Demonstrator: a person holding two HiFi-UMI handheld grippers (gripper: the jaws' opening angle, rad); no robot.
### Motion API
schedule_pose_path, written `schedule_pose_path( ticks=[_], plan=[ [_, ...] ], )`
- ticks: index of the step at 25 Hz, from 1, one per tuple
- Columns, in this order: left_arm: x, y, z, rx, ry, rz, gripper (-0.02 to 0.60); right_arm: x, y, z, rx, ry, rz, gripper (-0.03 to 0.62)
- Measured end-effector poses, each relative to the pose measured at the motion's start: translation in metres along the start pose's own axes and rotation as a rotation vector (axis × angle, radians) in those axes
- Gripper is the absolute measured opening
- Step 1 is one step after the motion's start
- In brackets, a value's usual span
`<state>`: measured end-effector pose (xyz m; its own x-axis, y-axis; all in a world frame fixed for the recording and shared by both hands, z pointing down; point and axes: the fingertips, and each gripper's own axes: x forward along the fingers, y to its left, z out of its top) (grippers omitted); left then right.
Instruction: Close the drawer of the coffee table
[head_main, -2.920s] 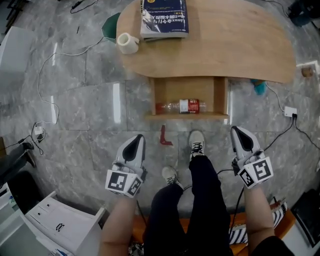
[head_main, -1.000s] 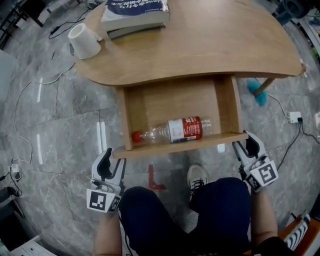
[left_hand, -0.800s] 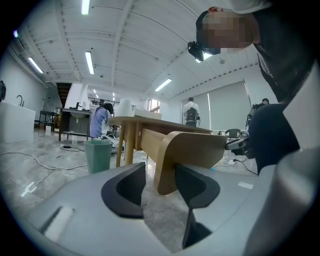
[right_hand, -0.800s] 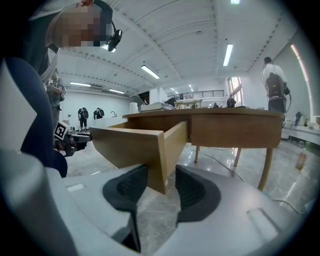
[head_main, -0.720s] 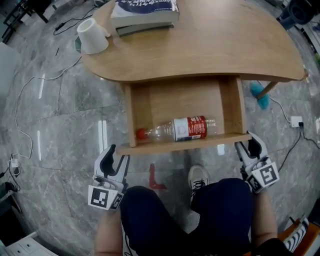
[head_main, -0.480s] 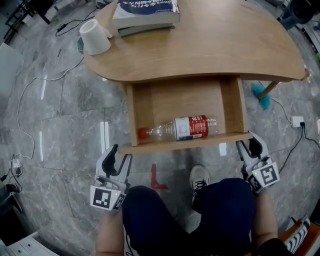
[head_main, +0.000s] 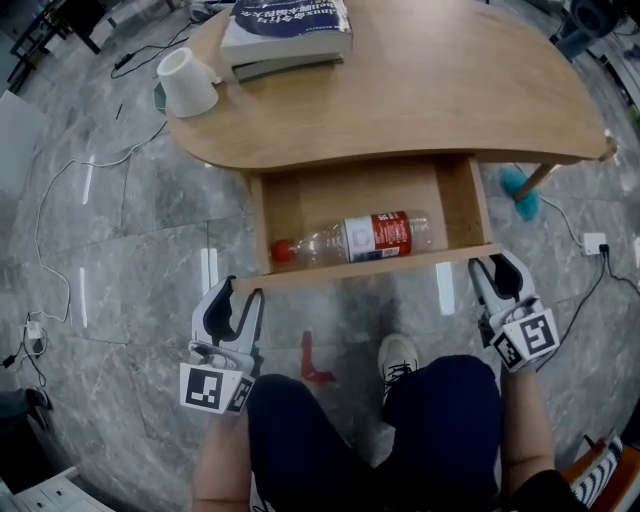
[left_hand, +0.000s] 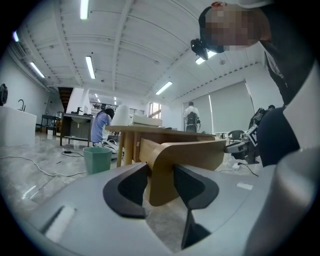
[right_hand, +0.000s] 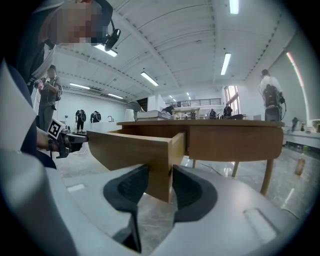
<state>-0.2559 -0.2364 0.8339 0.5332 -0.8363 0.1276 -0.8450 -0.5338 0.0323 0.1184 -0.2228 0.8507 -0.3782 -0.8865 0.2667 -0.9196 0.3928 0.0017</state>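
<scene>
The wooden coffee table (head_main: 450, 90) has its drawer pulled out toward me, with a clear plastic bottle (head_main: 345, 240) with a red label lying inside. The drawer front (head_main: 365, 265) runs between my two grippers. My left gripper (head_main: 235, 297) straddles its left end. In the left gripper view the rounded wooden corner (left_hand: 185, 155) fills the gap between both pads. My right gripper (head_main: 497, 268) straddles the right end, and the right gripper view shows the board (right_hand: 130, 147) pressed between its pads. Both pairs of jaws have just been closing on the board.
Books (head_main: 290, 30) and a white cup (head_main: 187, 82) rest on the tabletop. My knees and a shoe (head_main: 400, 355) are just behind the drawer. A red piece (head_main: 312, 362) and cables (head_main: 60, 200) lie on the marble floor, with a green bin (left_hand: 97, 159) beyond the table.
Both grippers have moved forward onto the ends of the drawer front. The drawer now sticks out a little less from under the tabletop.
</scene>
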Motion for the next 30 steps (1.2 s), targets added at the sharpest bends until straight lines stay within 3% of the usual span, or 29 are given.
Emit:
schedule_pose_path(
  ticks=[8, 30],
  plan=[
    [0.036, 0.024, 0.026, -0.015, -0.067, 0.045, 0.173, 0.035, -0.018, 0.031, 0.005, -0.054, -0.011, 0.15],
    [0.101, 0.055, 0.035, -0.025, -0.083, 0.113, 0.173, 0.105, -0.058, 0.05, 0.081, -0.036, -0.102, 0.15]
  ],
)
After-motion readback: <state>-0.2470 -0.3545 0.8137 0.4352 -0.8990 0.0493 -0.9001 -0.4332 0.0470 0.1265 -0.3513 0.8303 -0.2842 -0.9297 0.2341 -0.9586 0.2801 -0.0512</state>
